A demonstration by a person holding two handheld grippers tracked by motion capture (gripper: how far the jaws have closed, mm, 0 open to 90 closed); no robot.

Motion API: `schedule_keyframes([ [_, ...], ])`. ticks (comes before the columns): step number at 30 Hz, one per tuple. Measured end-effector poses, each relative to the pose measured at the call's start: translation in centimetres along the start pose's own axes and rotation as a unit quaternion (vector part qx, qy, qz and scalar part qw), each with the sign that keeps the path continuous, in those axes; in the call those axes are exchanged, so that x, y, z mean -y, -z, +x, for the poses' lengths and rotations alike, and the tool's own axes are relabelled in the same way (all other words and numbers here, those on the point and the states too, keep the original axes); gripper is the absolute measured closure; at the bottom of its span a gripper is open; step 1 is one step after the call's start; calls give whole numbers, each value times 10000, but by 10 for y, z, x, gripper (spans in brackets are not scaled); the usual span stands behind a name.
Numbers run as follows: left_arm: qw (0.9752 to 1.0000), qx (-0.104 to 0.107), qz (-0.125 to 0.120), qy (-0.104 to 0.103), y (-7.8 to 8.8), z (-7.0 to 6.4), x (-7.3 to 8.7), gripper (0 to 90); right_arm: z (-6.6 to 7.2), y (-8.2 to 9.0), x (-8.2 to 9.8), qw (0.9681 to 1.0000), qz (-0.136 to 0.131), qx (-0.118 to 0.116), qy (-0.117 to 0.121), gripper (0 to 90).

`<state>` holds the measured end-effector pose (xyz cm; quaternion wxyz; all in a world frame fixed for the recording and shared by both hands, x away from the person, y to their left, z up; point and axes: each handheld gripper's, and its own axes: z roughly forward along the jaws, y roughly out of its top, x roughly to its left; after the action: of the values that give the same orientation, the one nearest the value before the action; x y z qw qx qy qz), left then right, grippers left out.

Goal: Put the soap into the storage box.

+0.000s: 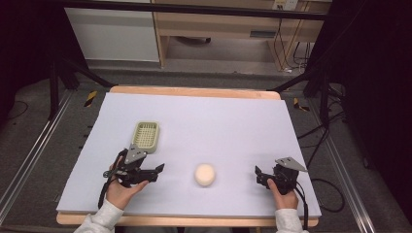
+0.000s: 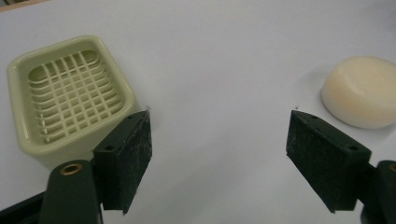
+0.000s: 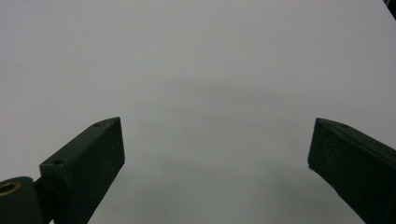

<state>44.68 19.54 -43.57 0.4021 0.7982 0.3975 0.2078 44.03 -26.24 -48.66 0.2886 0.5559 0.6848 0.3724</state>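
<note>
A round cream bar of soap [image 1: 205, 174] lies on the pale mat near the front middle; in the left gripper view the soap [image 2: 362, 91] is ahead and to the right of the jaws. A pale green soap dish [image 1: 146, 124] with a slotted grid floor sits at the left, empty; its rim [image 2: 18, 116] lies just beyond the left jaw. My left gripper [image 1: 156, 173] [image 2: 219, 121] stands open over bare mat between dish and soap, touching neither. My right gripper [image 1: 259, 175] [image 3: 217, 123] is open at the front right, with nothing between its jaws.
The pale mat [image 1: 218, 121] covers a wooden table whose edge shows at the back and front. Dark frame legs, cables and a wooden cabinet stand on the floor beyond the table.
</note>
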Motion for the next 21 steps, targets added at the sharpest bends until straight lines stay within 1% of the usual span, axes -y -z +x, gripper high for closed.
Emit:
schedule_keyframes([
  [3,10000,40,-6,-35,-3,-4,-3,220,0,0,0,10000,-7,-10,-7,42],
  [4,9999,82,7,-63,-5,-6,-6,220,0,0,0,10000,-4,-12,-11,42],
  [7,9999,110,-12,-64,-7,-10,-9,219,0,0,0,10000,1,-16,-10,42],
  [10,9998,162,27,-120,-12,-15,-13,218,0,0,0,10000,-11,-5,-5,42],
  [16,9996,224,12,-142,-17,-20,-19,215,0,0,0,10000,-6,-15,-6,42],
  [17,9997,228,5,-108,-18,-21,-20,215,0,0,0,10000,-5,-14,-5,42],
  [21,9995,293,21,-148,-22,-27,-24,211,0,0,0,10000,-4,-13,-3,42],
])
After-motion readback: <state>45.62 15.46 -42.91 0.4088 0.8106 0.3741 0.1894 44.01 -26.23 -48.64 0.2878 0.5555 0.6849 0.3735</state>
